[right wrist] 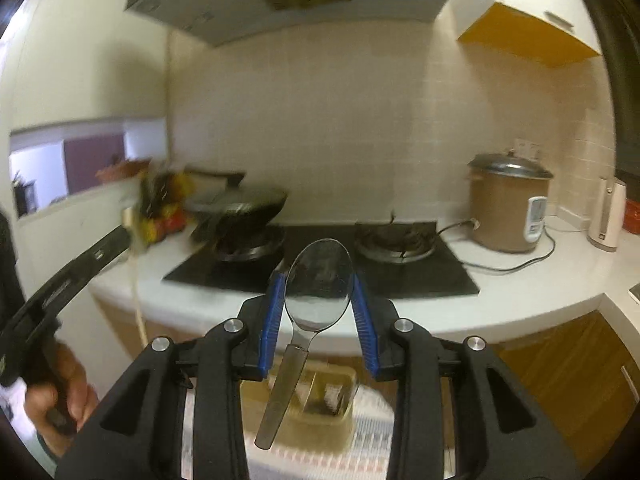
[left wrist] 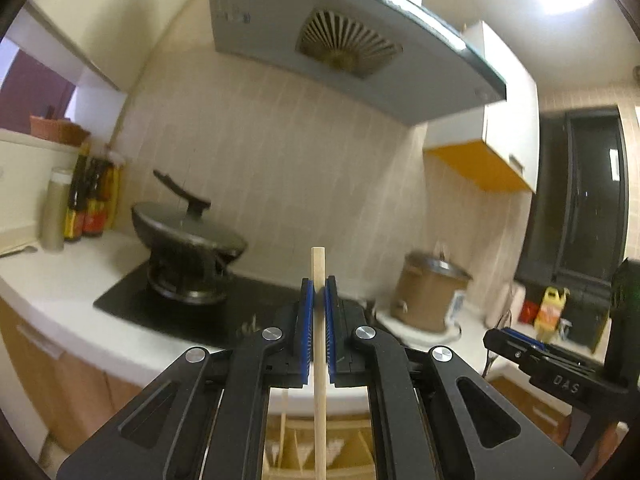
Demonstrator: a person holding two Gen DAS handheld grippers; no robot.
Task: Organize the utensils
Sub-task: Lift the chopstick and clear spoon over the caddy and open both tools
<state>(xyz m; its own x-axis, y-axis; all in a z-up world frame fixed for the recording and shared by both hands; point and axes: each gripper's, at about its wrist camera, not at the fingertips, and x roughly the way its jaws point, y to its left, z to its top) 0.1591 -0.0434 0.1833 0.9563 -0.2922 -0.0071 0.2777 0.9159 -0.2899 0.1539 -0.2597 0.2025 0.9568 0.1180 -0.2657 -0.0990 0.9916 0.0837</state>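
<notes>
My left gripper (left wrist: 319, 286) is shut on a pale wooden chopstick (left wrist: 319, 340) that stands upright between its blue pads, its top above the fingertips. My right gripper (right wrist: 319, 276) is shut on a metal spoon (right wrist: 316, 284), gripping the bowl by its edges; the handle hangs down and to the left. Below the spoon sits a tan utensil holder (right wrist: 320, 404) with compartments on a patterned mat. The holder's wooden dividers also show under the left gripper (left wrist: 344, 448). The right gripper shows at the right of the left wrist view (left wrist: 520, 346).
A black hob (right wrist: 420, 268) lies in the white counter (right wrist: 540, 292), with a lidded wok (left wrist: 188, 232) on its left burner. A brown rice cooker (right wrist: 508, 208) stands right, sauce bottles (left wrist: 86, 204) left. A range hood (left wrist: 340, 40) hangs above.
</notes>
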